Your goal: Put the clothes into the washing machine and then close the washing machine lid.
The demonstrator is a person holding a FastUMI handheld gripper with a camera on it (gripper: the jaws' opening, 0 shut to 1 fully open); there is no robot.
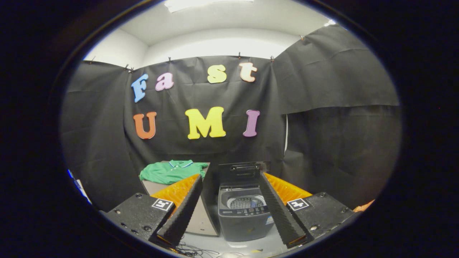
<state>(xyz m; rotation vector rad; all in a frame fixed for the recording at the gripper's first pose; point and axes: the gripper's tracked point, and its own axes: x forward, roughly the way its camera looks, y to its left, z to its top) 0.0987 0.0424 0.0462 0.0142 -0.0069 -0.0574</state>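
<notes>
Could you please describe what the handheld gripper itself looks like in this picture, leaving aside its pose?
The gripper has two long, wedge-shaped fingers with ribbed, sawtooth inner faces. Each sits on a black, speckled block fastened with screws and bearing a square black-and-white marker. Orange ridged parts show behind the fingers.

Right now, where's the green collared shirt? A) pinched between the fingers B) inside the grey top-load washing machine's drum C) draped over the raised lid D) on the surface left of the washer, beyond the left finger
D: the green collared shirt lies spread on the surface beside the grey top-load washing machine, lid up; the gripper is open, holding nothing.
</notes>
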